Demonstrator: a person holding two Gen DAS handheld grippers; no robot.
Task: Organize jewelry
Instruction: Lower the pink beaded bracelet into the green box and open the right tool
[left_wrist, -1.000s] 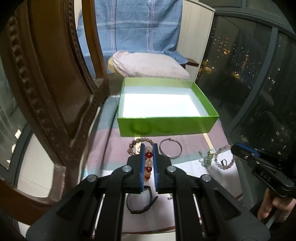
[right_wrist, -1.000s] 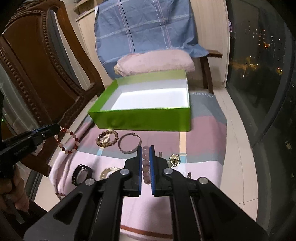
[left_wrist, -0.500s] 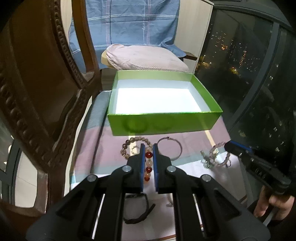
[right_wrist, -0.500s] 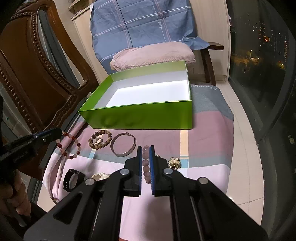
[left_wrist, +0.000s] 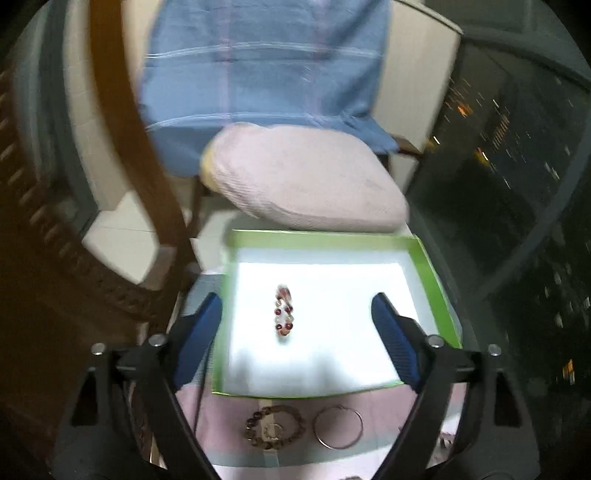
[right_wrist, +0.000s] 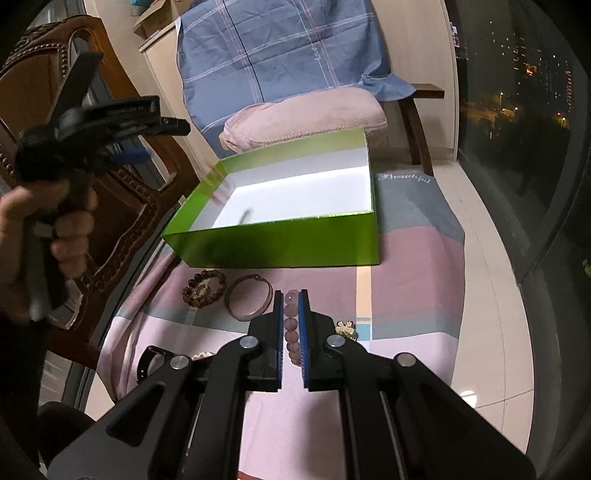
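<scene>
My left gripper (left_wrist: 295, 301) hangs over the green box (left_wrist: 325, 234), its jaws opening wide. The red and white bead bracelet (left_wrist: 283, 312) shows blurred over the box's white floor, free of both pads; I cannot tell whether it has landed. In the right wrist view the left gripper (right_wrist: 159, 142) is held by a hand above the box's (right_wrist: 277, 243) left wall. My right gripper (right_wrist: 290, 295) is shut on a pink bead bracelet (right_wrist: 290, 325), just above the striped cloth in front of the box.
In front of the box on the cloth lie a brown bead bracelet (right_wrist: 204, 288), a metal bangle (right_wrist: 248, 297), a gold brooch (right_wrist: 346, 328) and a black wristband (right_wrist: 147, 363). A pink pillow (right_wrist: 306, 114) sits behind the box. A carved wooden chair (right_wrist: 37, 92) stands left, a dark window right.
My left gripper moved forward over the box and opened, letting go of the red bead bracelet, which is now over the box floor. The right gripper kept still, holding the pink bracelet.
</scene>
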